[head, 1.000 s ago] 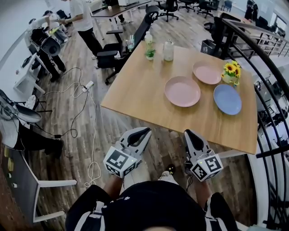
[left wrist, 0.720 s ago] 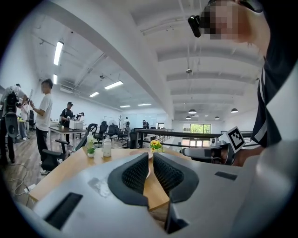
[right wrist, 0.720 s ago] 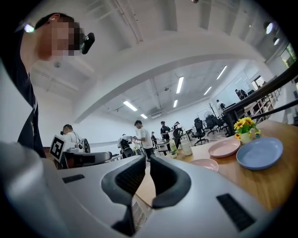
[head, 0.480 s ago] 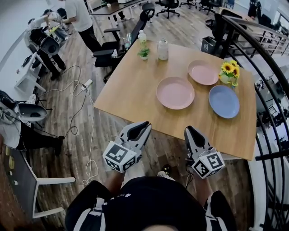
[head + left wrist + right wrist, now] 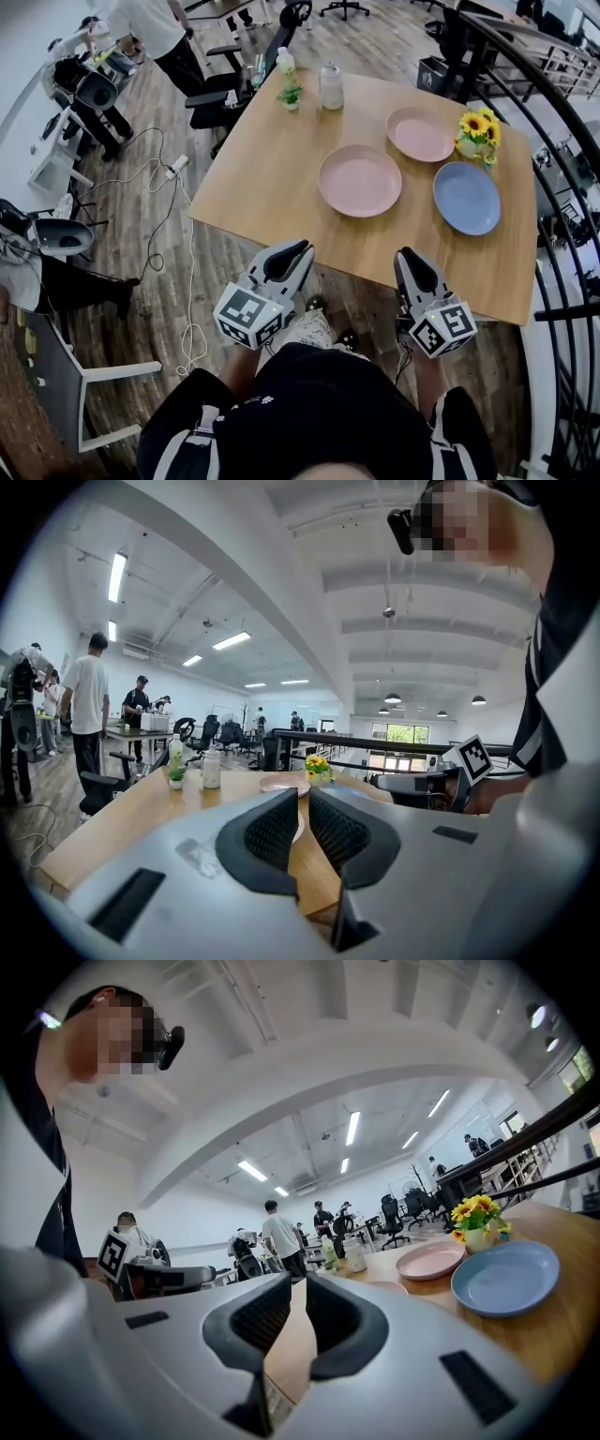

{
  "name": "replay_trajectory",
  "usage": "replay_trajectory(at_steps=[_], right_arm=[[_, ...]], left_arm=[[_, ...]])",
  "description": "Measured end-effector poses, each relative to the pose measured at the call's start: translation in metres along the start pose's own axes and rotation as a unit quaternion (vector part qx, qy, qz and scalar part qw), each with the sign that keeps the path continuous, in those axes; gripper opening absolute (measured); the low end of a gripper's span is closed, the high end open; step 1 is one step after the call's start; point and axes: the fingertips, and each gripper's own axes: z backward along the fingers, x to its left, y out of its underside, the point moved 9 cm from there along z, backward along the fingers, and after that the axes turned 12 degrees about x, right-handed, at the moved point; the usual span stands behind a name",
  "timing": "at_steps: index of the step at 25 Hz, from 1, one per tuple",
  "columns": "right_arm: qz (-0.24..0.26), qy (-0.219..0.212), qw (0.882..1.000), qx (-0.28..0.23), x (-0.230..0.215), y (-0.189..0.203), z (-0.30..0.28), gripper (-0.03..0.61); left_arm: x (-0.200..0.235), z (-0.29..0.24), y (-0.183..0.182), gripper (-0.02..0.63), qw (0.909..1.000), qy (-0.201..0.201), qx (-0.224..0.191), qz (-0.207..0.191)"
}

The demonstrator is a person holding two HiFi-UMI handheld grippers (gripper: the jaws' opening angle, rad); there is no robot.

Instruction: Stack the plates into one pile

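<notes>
Stacking not begun.
- Left gripper (image 5: 289, 251), lower centre: jaws together, empty, short of table (image 5: 267, 159) edge.
- Near pink plate (image 5: 360, 180), mid-frame.
- Right gripper (image 5: 411, 259): jaws together, empty.
- Far pink plate (image 5: 420, 133), upper right.
- Blue plate (image 5: 467, 197), right.
- All three plates lie apart; every stacking step remains.

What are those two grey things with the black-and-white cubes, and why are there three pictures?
They are grabbing tools held by a person, one in each hand: the left gripper and the right gripper. One picture comes from a camera on the person's head, looking down. The other two come from small cameras riding on each gripper, looking along its jaws. On the wooden table lie a near pink plate, a far pink plate and a blue plate, next to a vase of sunflowers. Both pairs of jaws are close together and hold nothing. The plates are not stacked yet.
</notes>
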Motion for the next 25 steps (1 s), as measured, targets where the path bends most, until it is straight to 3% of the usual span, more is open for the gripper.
replay_trajectory(at_steps=[6, 11, 18, 21, 25], right_arm=[[-0.018, 0.019, 1.000, -0.002, -0.017, -0.014, -0.024, 0.046], [-0.020, 0.043, 0.999, 0.000, -0.034, -0.030, -0.046, 0.054], [-0.030, 0.082, 0.996, 0.019, -0.057, -0.040, -0.079, 0.060], [-0.037, 0.100, 0.994, 0.028, -0.069, -0.041, -0.093, 0.073], [-0.045, 0.125, 0.990, 0.050, -0.084, -0.037, -0.110, 0.091]], left_arm=[[0.036, -0.031, -0.007, 0.025, 0.9990, 0.020, -0.012, 0.039], [0.062, -0.067, -0.028, 0.025, 0.9995, 0.030, -0.005, 0.008], [0.104, -0.103, -0.039, 0.028, 0.9982, 0.056, 0.005, 0.017], [0.124, -0.120, -0.042, 0.088, 0.9979, 0.061, 0.019, 0.007], [0.149, -0.145, -0.038, 0.095, 0.9968, 0.068, 0.039, 0.015]])
